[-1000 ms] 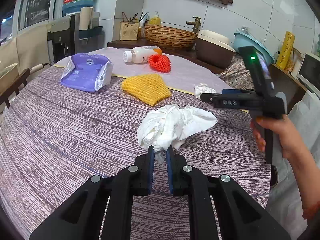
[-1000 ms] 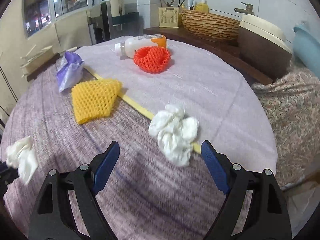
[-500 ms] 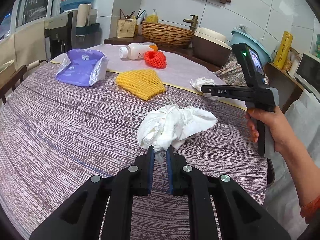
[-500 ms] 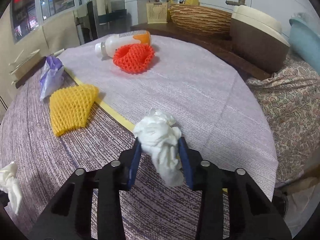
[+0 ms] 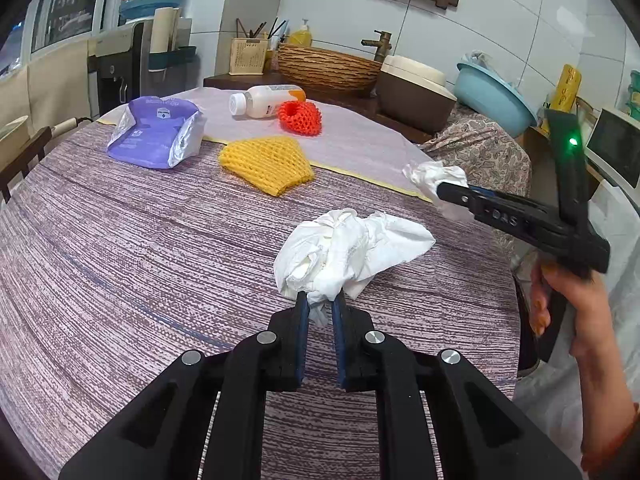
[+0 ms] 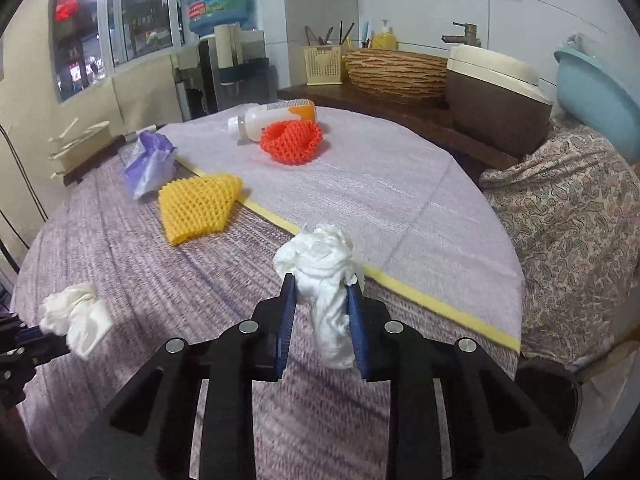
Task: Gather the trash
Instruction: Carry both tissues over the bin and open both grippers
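Note:
My left gripper (image 5: pixel 320 300) is shut on a crumpled white tissue (image 5: pixel 352 248), held just above the purple striped tablecloth (image 5: pixel 120 240). My right gripper (image 6: pixel 322 284) has a second white tissue wad (image 6: pixel 316 260) between its blue pads. Its jaws are still closing and the pads press the wad, which is lifted off the cloth. In the left wrist view the right gripper (image 5: pixel 440 192) carries that wad (image 5: pixel 434 174) at the table's right edge. On the table lie a yellow foam net (image 5: pixel 266 164), a red foam net (image 5: pixel 300 117), a white bottle (image 5: pixel 264 100) and a purple packet (image 5: pixel 154 132).
A person's hand (image 5: pixel 568 300) grips the right tool's handle. Behind the table stand a wicker basket (image 5: pixel 326 66), a brown cooker (image 5: pixel 414 94), a blue basin (image 5: pixel 494 96) and a water dispenser (image 6: pixel 224 72). A paisley cloth (image 6: pixel 568 208) covers something at the right.
The right gripper's jaws went from wide open around the tissue wad to clamped on it, and it lifted the wad and drew back. The left gripper kept still with its tissue.

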The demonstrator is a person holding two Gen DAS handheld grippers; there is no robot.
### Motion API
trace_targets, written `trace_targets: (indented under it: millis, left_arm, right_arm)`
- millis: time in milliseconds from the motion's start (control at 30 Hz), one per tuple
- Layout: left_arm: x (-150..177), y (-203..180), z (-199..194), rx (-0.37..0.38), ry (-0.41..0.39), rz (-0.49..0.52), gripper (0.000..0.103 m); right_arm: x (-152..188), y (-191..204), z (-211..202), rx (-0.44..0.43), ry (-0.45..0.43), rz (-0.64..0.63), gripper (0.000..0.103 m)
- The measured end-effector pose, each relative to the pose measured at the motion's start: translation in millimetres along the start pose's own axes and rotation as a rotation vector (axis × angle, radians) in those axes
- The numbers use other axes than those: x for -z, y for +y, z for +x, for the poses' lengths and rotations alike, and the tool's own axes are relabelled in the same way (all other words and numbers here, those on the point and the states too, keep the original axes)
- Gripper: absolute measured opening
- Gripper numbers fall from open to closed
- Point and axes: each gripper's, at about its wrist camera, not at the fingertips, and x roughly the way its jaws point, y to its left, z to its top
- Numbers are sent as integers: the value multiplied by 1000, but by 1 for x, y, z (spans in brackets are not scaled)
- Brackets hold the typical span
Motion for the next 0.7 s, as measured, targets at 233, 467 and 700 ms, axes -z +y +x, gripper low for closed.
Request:
trace_targets:
  millis: [233,467,700]
  left_arm:
    - [2,-28,-8,38,-12,25,12]
    - [4,-61,-7,93,-17,58,12]
    - [5,-104,0,175,-22,115,12]
  right_arm:
    - [25,-5,-55,21,-76,12,26]
    - [58,-22,-98,91,-118,42,26]
    - [95,-50,-126,180,-115,103,26]
